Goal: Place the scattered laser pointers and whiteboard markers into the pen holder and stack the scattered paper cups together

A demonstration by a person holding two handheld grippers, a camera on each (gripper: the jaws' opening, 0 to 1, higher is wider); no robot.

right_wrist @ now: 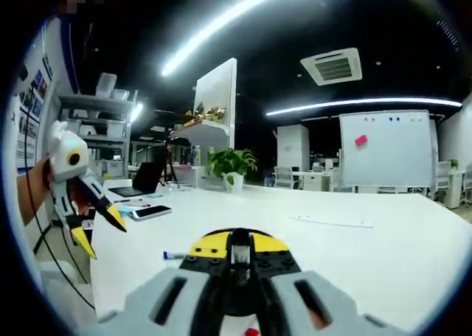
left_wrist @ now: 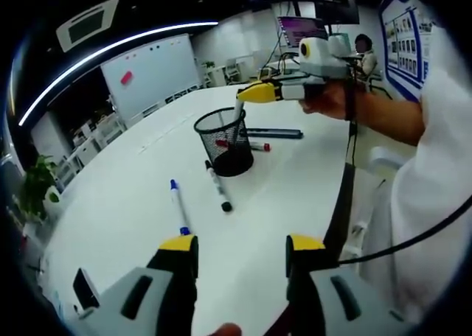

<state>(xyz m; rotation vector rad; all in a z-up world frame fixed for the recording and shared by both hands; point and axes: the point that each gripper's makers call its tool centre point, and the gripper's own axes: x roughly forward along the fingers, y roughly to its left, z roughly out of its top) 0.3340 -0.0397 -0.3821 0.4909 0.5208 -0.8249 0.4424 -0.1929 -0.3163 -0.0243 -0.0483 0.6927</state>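
Hovering above the black wire-mesh pen holder [left_wrist: 226, 140], the right tool [left_wrist: 243, 95] comes into the left gripper view from 1 o'clock, with its yellow tips closed on a slim pale marker [left_wrist: 238, 111] that hangs down into the open mouth of the holder. A hand [left_wrist: 328, 99] carries this tool from behind. In the right gripper view the same tool's own yellow tips [right_wrist: 237, 245] stand together at 6 o'clock with the end of the marker [right_wrist: 239, 257] pinched between them, and the dark rim of the holder shows just under them.

The holder stands upright on the large white bench [left_wrist: 133, 196], and something red lies inside it near the bottom. Around it several pens are scattered. A white marker with a black cap [left_wrist: 218, 189] lies at about 6 o'clock of the holder, almost touching its base. A white marker with a blue cap [left_wrist: 178, 205] lies near it, toward 7 o'clock. At 3 o'clock of the holder a dark slim pen-like stick [left_wrist: 274, 133] lies flat, and just beside it a short marker with a red cap [left_wrist: 259, 147].

The left tool [left_wrist: 242, 256] is at the bottom of its own view, jaws wide apart and holding nothing, above the bare bench. In the right gripper view it appears at 9 o'clock [right_wrist: 99, 234], its yellow tips spread open. A mobile phone [right_wrist: 150, 212] lies flat on the bench farther away.
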